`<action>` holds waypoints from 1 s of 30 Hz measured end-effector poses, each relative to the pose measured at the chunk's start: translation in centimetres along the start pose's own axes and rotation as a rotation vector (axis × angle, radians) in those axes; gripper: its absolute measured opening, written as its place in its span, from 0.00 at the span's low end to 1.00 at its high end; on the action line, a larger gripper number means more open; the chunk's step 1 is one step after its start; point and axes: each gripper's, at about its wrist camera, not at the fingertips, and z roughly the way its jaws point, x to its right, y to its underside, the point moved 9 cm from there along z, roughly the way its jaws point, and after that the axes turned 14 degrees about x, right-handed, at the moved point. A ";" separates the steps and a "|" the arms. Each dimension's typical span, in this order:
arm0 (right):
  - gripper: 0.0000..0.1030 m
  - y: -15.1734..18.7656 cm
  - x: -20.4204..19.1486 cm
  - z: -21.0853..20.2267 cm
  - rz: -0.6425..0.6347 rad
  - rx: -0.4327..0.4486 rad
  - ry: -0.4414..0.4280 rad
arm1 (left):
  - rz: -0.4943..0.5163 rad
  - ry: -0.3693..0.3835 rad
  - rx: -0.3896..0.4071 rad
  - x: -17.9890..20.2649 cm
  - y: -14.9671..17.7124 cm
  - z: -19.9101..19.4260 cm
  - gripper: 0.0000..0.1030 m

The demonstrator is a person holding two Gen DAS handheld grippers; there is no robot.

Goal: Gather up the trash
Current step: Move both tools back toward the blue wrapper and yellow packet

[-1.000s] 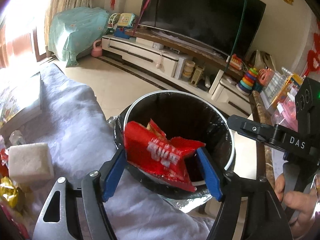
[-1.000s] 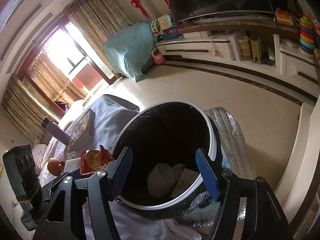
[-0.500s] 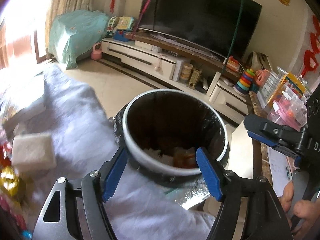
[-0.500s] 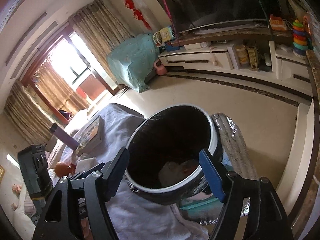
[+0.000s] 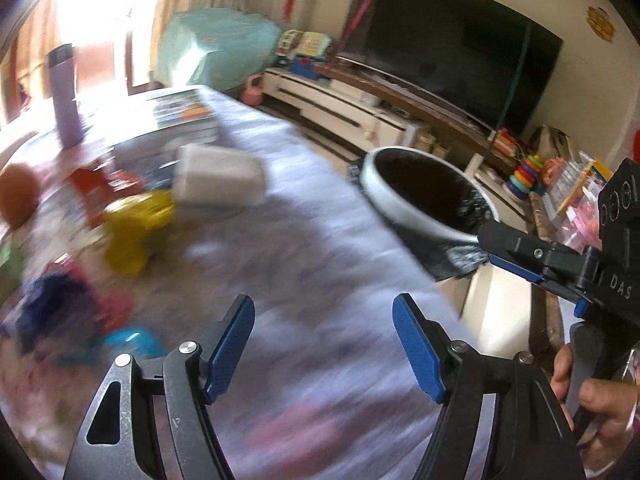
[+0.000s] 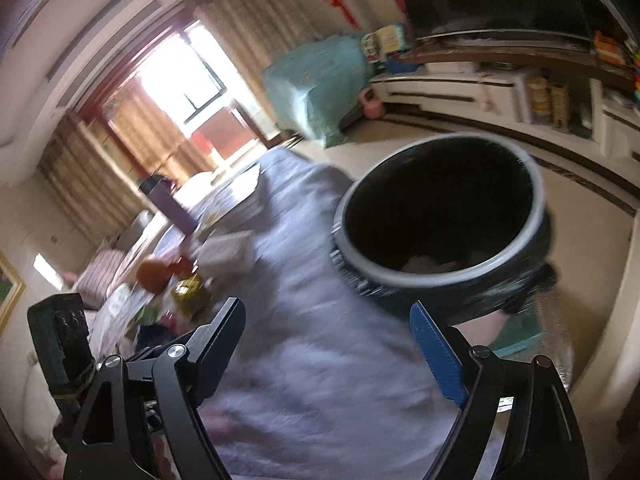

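Swung away from the trash bin (image 5: 428, 204), the left tongs (image 5: 324, 344) now face the cloth-covered bench (image 5: 320, 264), where 0.5 s ago the bin filled the middle of that view; the red wrapper they held 1 s ago is gone from between the pads, which stand wide apart with nothing in them. In the left wrist view the bin sits at centre right, its white rim and black liner just off the bench's right edge, and the right tongs (image 5: 516, 254) reach in from the right edge with the person's hand (image 5: 592, 396) on the grip; this view does not show how those tongs stand. Only this view shows the litter at the left of the frame clearly enough to sort: a yellow wrapper (image 5: 136, 232), a white block (image 5: 220, 180) just above it, red packaging (image 5: 96, 188), an orange ball (image 5: 16, 196) and a purple bottle (image 5: 66, 96) at upper left, all blurred. The right wrist view looks down into the trash bin (image 6: 440, 216) at centre right, showing pale crumpled trash (image 6: 432, 266) at its bottom, which the left view does not reach. There the right tongs (image 6: 324, 336) are spread wide and hold nothing, low in the frame over the bench (image 6: 320, 352).
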 end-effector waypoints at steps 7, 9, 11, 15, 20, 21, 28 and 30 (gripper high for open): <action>0.86 2.9 -4.7 1.1 -0.088 -0.006 -0.072 | -0.057 -0.081 0.041 -4.3 0.6 -5.6 0.69; 0.86 3.4 -5.9 1.3 -0.094 -0.005 -0.097 | -0.076 -0.097 0.059 -5.3 0.7 -7.0 0.69; 0.86 4.0 -6.7 1.5 -0.094 -0.009 -0.105 | -0.083 -0.113 0.074 -6.0 0.8 -8.0 0.69; 0.86 5.6 -8.2 2.6 -0.088 -0.067 -0.118 | -0.085 -0.135 0.089 -7.4 1.2 -9.8 0.69; 0.86 6.5 -9.5 2.9 -0.088 -0.080 -0.123 | -0.100 -0.154 0.091 -9.0 1.4 -10.7 0.69; 0.86 6.5 -9.8 3.0 -0.087 -0.079 -0.124 | -0.106 -0.158 0.091 -9.4 1.6 -11.0 0.69; 0.86 6.8 -11.0 4.3 -0.057 -0.107 -0.141 | -0.074 -0.166 0.100 -11.5 1.2 -11.1 0.69; 0.86 6.9 -11.3 4.6 -0.056 -0.113 -0.146 | -0.061 -0.170 0.105 -12.1 1.0 -11.1 0.69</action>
